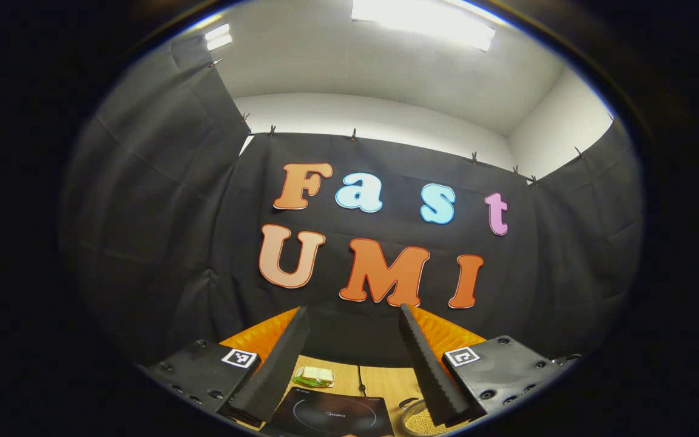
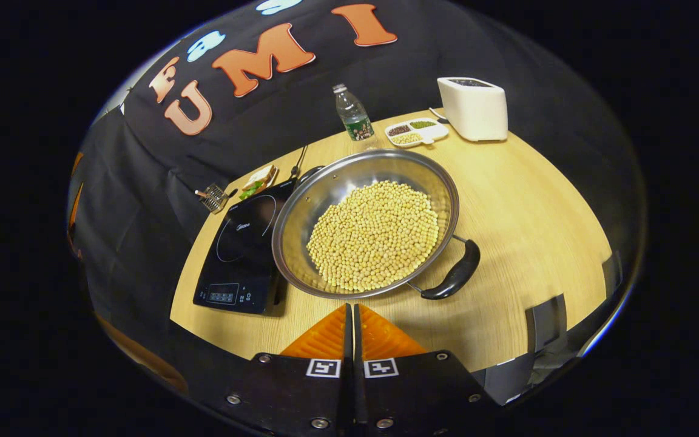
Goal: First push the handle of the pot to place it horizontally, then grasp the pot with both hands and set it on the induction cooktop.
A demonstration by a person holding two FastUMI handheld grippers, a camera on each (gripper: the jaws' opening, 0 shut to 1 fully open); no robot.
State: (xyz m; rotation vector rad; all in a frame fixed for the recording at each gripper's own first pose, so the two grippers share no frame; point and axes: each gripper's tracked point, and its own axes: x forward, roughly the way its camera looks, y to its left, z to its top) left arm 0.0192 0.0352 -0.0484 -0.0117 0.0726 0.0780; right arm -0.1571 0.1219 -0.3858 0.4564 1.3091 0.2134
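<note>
Left claw (image 1: pixel 352 318) ribbed fingers, black screwed plates with square markers, right claw (image 2: pixel 349 315) alike

In the left gripper view, the pot (image 1: pixel 422 420) and induction cooktop (image 1: pixel 331 416) are cut off at the bottom edge. The pot's far handle (image 2: pixel 310 174) hides behind its rim in the right gripper view, and the dish's (image 2: pixel 416 132) contents are too small to tell.

Staged kitchen booth, black cloth walls (image 1: pixel 155 200), wooden table (image 2: pixel 525 200), induction cooktop (image 2: pixel 243 249), toaster (image 2: pixel 474 108)
</note>
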